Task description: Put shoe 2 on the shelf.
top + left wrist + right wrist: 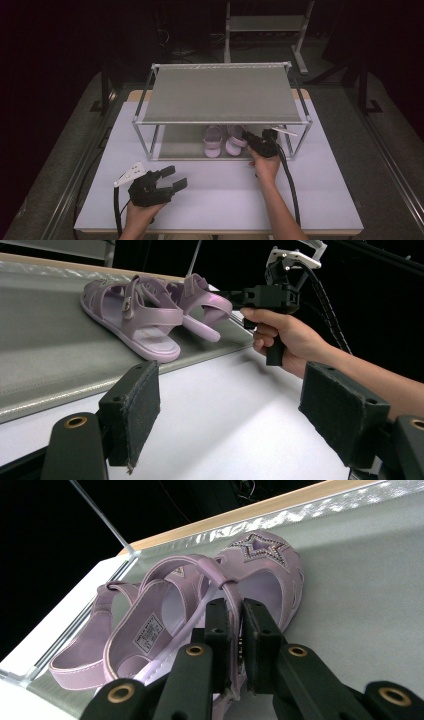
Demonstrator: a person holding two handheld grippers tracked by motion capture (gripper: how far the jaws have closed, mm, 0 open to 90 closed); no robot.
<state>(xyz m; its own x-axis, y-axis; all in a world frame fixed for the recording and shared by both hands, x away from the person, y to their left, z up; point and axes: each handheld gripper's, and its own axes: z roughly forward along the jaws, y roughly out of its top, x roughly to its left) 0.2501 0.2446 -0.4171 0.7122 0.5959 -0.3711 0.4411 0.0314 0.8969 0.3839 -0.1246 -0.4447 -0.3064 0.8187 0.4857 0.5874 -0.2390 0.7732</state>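
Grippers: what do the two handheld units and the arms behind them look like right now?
Both are black pistol-handled tools. The left gripper has two broad black jaws faced with rough, fuzzy-edged pads and brass-coloured rivets, a white three-cornered plate on top and a black cable trailing back. The right gripper has the same padded jaws and rivets, with a thick ribbed black cable. Both forearms are bare, with no sleeves showing.

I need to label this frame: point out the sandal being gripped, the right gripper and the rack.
sandal (260,580), right gripper view, on its toe part beside the star.
right gripper (235,630), right gripper view, between its fingertips, shut on the strap.
rack (220,92), high view, on its top shelf.
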